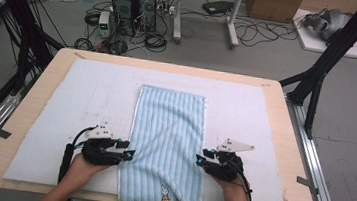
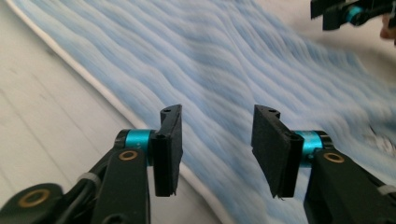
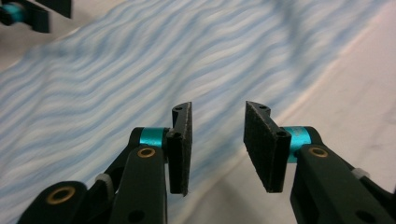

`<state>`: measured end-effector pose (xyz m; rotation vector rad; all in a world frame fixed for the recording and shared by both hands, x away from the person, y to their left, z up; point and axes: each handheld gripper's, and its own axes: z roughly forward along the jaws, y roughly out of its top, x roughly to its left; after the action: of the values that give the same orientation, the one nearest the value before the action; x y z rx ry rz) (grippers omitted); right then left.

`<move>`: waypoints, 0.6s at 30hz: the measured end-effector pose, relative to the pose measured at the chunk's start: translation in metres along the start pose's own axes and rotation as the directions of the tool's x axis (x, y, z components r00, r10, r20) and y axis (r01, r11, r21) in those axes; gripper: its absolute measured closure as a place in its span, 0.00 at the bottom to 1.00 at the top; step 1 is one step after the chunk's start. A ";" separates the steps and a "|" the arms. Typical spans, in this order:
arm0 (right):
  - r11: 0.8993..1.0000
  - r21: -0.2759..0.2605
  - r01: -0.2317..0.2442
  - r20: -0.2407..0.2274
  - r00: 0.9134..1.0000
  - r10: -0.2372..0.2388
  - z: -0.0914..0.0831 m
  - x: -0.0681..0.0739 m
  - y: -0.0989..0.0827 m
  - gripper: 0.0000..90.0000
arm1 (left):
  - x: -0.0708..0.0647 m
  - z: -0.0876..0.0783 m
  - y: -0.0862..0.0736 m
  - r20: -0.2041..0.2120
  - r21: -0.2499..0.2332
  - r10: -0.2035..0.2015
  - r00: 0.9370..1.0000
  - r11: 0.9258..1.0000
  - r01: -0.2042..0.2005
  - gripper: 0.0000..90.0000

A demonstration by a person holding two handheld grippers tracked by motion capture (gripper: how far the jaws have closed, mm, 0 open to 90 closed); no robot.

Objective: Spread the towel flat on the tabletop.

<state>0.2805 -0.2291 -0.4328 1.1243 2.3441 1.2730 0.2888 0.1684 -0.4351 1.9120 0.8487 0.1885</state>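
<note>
A light blue striped towel (image 1: 169, 129) lies flat down the middle of a white pad (image 1: 76, 100), its near end hanging over the table's front edge with a small rabbit picture (image 1: 164, 195). My left gripper (image 1: 128, 151) sits at the towel's left edge, pointing inward. In the left gripper view its jaws (image 2: 217, 140) stand open above the towel's white-trimmed edge (image 2: 107, 93), nothing between them. My right gripper (image 1: 201, 159) faces it at the towel's right edge. Its jaws (image 3: 217, 140) are open too, over the towel's border (image 3: 289, 98), empty.
The pad rests on a wooden table (image 1: 42, 81) with bare margins all round. Black frame posts (image 1: 320, 70) stand at both far corners. Beyond the table, computer towers (image 1: 133, 5), cables and boxes lie on the floor.
</note>
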 end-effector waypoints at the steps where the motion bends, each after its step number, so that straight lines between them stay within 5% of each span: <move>1: 1.000 -0.011 -0.008 0.025 1.000 0.008 0.001 -0.005 0.002 0.67 | 0.004 0.002 0.004 -0.008 -0.007 0.000 1.000 1.000 0.000 0.59; 11: 0.999 -0.031 -0.024 0.186 0.982 0.029 0.033 -0.063 0.040 0.68 | 0.043 0.024 0.041 -0.117 -0.075 0.000 0.993 0.997 -0.009 0.56; 18: 0.997 -0.006 -0.073 0.208 0.975 0.072 0.070 -0.088 0.068 0.67 | 0.063 0.042 0.060 -0.153 -0.097 -0.089 0.984 0.992 0.075 0.55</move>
<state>0.4121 -0.2290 -0.4326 1.2874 2.1698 1.1157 0.3839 0.1620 -0.4198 1.7908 1.0055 0.3262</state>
